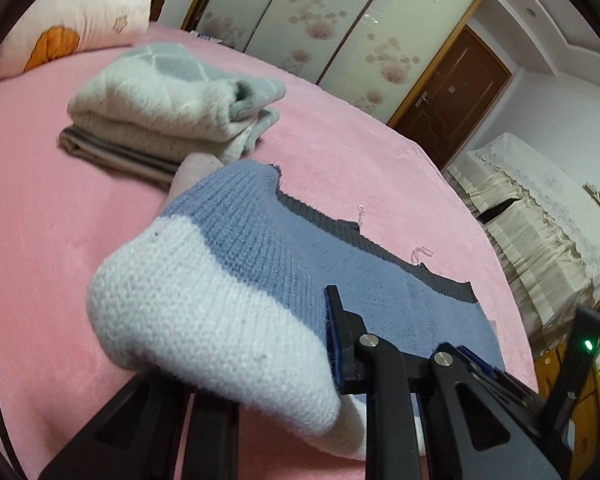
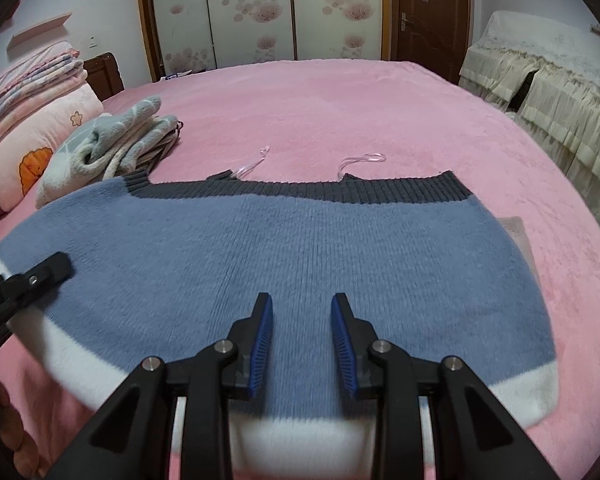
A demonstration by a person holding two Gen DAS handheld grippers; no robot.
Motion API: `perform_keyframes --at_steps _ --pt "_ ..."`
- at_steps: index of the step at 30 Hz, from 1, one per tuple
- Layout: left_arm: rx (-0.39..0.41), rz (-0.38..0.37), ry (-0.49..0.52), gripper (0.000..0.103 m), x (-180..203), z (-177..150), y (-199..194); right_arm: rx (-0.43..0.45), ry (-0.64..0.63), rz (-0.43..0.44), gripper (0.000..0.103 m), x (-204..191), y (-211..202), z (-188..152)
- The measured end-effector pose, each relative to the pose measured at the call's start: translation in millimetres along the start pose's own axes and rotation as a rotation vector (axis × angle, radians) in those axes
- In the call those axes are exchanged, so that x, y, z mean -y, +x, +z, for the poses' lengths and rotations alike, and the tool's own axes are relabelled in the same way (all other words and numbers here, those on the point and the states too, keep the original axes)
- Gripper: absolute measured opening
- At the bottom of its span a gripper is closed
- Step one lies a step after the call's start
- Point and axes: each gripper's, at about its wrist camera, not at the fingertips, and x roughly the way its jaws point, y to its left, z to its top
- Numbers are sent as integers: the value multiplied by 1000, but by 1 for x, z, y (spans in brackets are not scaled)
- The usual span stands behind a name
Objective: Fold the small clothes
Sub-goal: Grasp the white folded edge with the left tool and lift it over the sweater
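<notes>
Blue knitted sweater [image 2: 260,248] with a white band at its near edge and a dark grey ribbed band [image 2: 320,190] at its far edge lies spread across the pink plush bed cover [image 2: 340,112]. Nearest in the right wrist view, the right tongs [image 2: 302,344] hang over the middle of the knit, their blue-padded fingers [image 2: 262,344] parted with nothing between them. At the sweater's left edge the left tongs [image 1: 332,344] are clamped on the white band, and the left wrist view shows that corner lifted off the bed and bulging over the black frame; only one of their blue pads is plainly visible there. In that same view, the right tongs [image 1: 580,344] show at the sweater's other side with a green light on them. Just past the grey band, two thin clear hanger loops [image 2: 362,160] rest on the cover. Further left sits a folded pile of fluffy white and grey clothes [image 1: 172,96], resting on a flat grey folded piece [image 1: 112,152]. Behind it are pink pillows with an orange print [image 2: 36,136]. Farthest back stand flowered sliding wardrobe doors [image 2: 252,12], a brown wooden door [image 2: 432,8] and cream lace-covered furniture [image 2: 548,80].
</notes>
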Motion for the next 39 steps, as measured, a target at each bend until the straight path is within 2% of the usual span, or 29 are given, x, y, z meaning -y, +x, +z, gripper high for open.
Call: perform_keyframes --at_steps 4,8,11,15,25,30,34,37,39 --pt "21 13 32 18 12 3 -5 -2 8 49 29 3 11 12" --pt "35 14 37 18 17 6 -10 4 -37 80 28 -6 20 20" --pt "48 8 46 18 23 7 -14 -51 -82 52 28 -16 37 16" --pt "66 4 95 18 40 6 -17 -40 -119 21 28 -23 43 9" --pt "95 -64 193 18 96 11 -24 -42 -50 99 29 -7 45 7" --pt "89 -83 262 18 136 10 -18 -47 14 183 28 9 43 9" --pt "72 -95 304 19 164 5 -7 -40 144 285 23 43 24 8" --pt "45 -111 342 19 187 -5 4 -10 206 275 23 76 2 0" --pt "20 -122 374 19 202 -17 12 -5 224 235 23 97 -9 -7"
